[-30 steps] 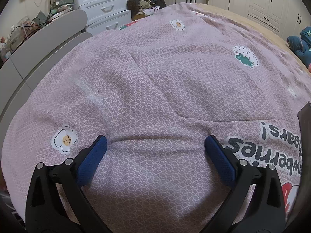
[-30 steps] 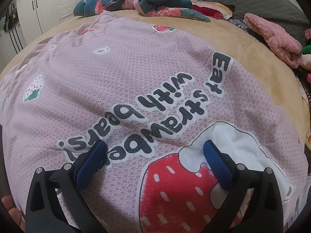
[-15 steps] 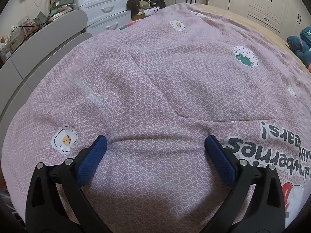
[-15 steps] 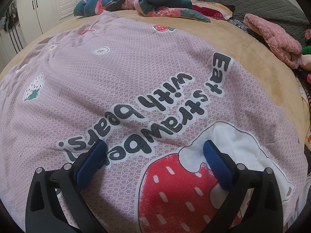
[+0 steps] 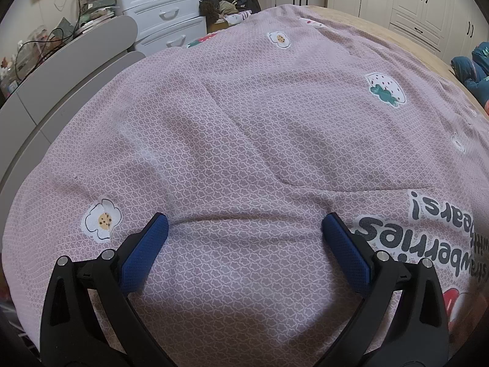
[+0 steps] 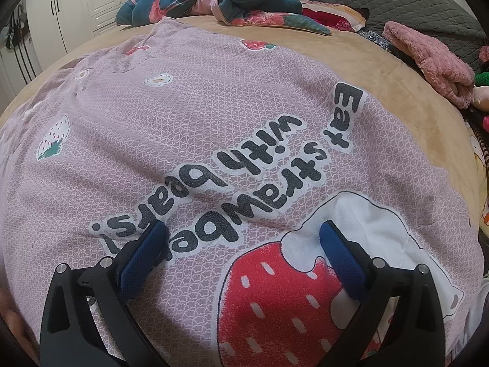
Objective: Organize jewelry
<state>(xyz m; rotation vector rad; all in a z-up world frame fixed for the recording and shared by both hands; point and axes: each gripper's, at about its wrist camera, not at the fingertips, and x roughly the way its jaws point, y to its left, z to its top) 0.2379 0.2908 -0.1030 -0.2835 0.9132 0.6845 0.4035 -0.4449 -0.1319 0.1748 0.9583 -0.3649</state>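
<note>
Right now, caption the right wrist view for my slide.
Open right gripper over a pink blanket printed with a red strawberry; no jewelry in sight.

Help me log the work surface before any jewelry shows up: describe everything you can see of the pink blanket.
The pink blanket looks like thin woven cloth with a small white lattice pattern. It lies spread flat, slightly creased, over a tan bed cover. Printed on it are black words, a big red strawberry, small flowers and strawberries. The left gripper and right gripper are both open just above it, holding nothing. No jewelry shows on it.
</note>
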